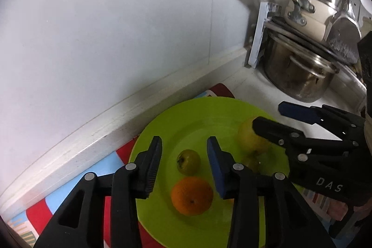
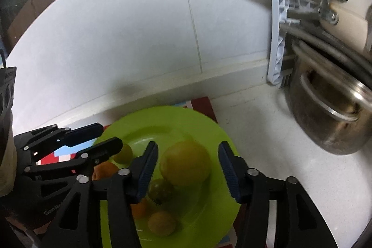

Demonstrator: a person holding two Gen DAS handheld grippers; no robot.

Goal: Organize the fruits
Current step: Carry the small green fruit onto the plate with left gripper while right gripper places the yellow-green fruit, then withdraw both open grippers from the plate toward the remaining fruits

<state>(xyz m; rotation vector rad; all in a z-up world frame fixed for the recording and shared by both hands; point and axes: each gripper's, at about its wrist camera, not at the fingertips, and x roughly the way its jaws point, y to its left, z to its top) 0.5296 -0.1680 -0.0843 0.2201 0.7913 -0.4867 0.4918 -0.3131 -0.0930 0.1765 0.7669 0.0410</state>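
Left wrist: left gripper (image 1: 183, 152) spread, empty, over orange (image 1: 192, 195) and small green fruit (image 1: 188, 162) on green plate (image 1: 162, 122).

Right wrist: right gripper (image 2: 188, 169) spread around yellow-green citrus (image 2: 185, 163), not pinching. Fruits all plated; apparently near done.

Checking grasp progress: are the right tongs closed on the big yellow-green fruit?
No: the right tongs stand open, pads apart on either side of the big round yellow-green fruit on the lime-green plate.

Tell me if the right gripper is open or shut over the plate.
Open. The right gripper has its fingers spread on either side of the big yellow fruit on the green plate, with gaps showing on both sides.
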